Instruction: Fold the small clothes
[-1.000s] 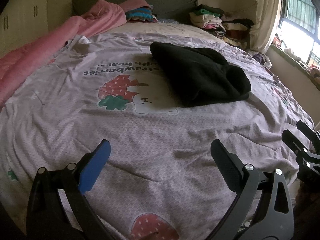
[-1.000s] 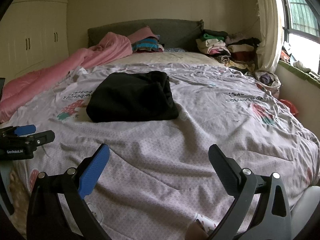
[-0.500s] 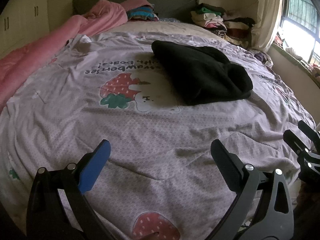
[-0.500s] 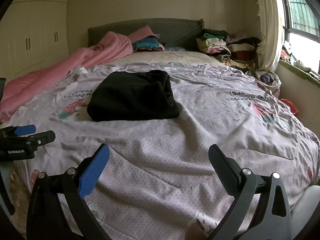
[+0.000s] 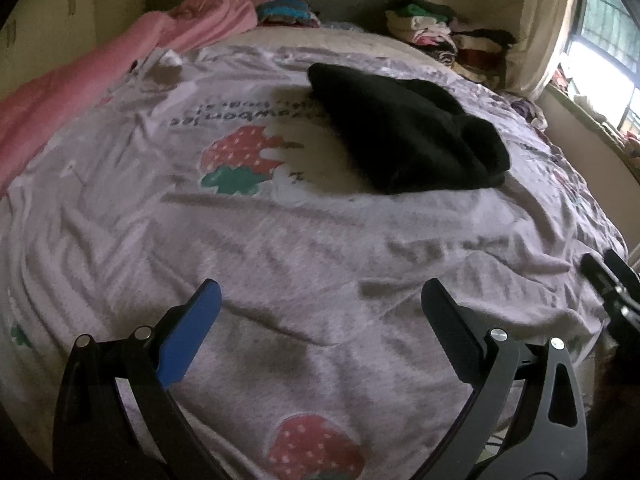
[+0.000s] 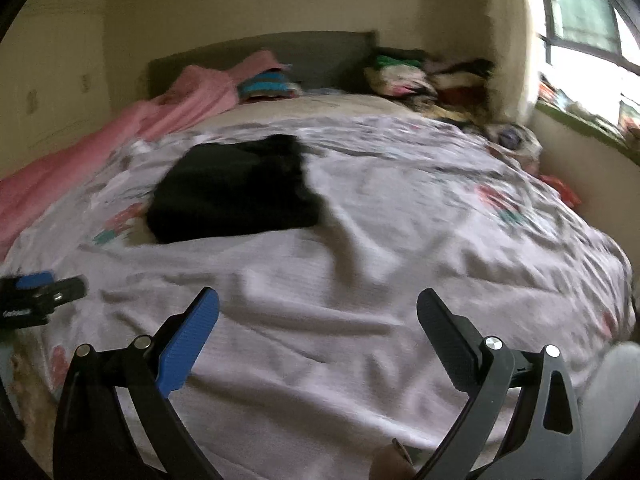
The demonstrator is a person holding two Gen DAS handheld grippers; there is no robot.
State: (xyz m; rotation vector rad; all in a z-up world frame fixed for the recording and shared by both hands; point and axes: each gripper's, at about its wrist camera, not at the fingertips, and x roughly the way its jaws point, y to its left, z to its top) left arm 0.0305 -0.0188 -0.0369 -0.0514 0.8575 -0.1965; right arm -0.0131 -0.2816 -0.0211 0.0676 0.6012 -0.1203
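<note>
1. Left wrist view: the left hand-held gripper (image 5: 320, 300) hangs over the near part of the bed (image 5: 280, 260), its two fingers spread wide with nothing between them.
2. Ahead of it and a little to its right lies the black garment (image 5: 404, 144), already a compact folded bundle on the lilac strawberry-print quilt (image 5: 224, 160), well apart from both tools.
3. Far ahead to its left a pink blanket (image 5: 80, 92) runs along the bed's edge; far ahead to its right a pile of clothes (image 5: 432, 32) sits by the headboard.
4. Right wrist view: the right hand-held gripper (image 6: 318, 300) is likewise wide apart and empty, with the black garment (image 6: 236, 188) ahead and to its left.
5. Judged step: this piece looks finished, and both tools are free between items.
6. Next move probably calls for either carrying the bundle aside or reaching toward the far pile for a fresh small piece, then spreading it flat on the open quilt nearer the tools.
</note>
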